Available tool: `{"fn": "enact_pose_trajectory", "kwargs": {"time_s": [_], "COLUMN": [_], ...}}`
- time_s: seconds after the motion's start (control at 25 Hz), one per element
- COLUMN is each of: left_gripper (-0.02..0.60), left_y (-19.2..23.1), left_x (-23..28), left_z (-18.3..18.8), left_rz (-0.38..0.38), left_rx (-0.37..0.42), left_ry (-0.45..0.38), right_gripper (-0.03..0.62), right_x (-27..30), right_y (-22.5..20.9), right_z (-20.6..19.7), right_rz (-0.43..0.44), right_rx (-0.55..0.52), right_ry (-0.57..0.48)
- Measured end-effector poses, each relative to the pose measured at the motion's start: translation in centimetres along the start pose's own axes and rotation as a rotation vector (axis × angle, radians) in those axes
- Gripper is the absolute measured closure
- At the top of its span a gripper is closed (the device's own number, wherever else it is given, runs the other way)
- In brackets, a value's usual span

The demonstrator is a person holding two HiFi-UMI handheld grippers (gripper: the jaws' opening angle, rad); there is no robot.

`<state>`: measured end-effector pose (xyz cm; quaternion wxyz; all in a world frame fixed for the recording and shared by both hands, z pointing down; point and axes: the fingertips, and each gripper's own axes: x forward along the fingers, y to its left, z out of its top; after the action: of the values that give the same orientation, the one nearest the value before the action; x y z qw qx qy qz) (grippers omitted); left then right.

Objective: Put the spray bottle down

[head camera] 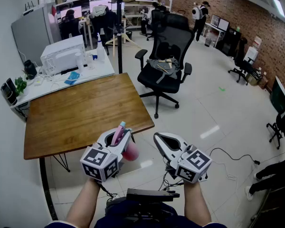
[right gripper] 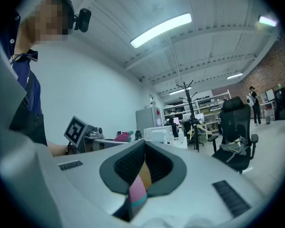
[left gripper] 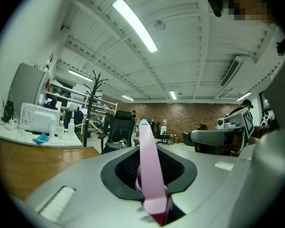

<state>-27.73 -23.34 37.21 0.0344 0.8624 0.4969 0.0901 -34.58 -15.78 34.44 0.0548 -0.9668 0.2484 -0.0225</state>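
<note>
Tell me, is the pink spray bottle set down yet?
Not set down: the left hand-held gripper grips the spray bottle, off the table.

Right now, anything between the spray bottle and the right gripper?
Nothing. In the head view, the gap between the spray bottle, held in the left gripper, and the right gripper is bare; only floor shows below.

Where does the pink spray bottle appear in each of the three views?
Head view: low, left of centre, the spray bottle in the left gripper.
Left gripper view: bottom centre, between the tongs.
Right gripper view: small, left of centre.
Shared landmark: the black office chair.
</note>
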Motion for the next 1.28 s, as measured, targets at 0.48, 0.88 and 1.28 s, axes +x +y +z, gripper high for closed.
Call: {"fn": "enact_pose_trajectory", "kwargs": {"time_s": [0.48, 0.88, 1.28], "left_gripper": [0.499, 0.499, 0.499], "left_y": [0.4, 4.4, 10.5], "left_x": [8.5, 21.4, 32.4], "left_z": [0.4, 1.0, 3.4], "left_rz": [-0.001, -0.035, 0.029], "left_rx": [-0.014, -0.004, -0.033], "left_ry": [0.003, 0.014, 0.025], "right_gripper": [0.594, 0.594, 0.594], "right_x": [-1.8, 2.0, 8.9], "right_y": [-9.3, -22.0, -34.1], "right_z": [-0.3, 0.4, 3.6], "right_rz": [-0.061, -0.131, -0.085], "right_rx": [0.021, 0.019, 0.009], "right_ry": [0.010, 0.022, 0.037]}}
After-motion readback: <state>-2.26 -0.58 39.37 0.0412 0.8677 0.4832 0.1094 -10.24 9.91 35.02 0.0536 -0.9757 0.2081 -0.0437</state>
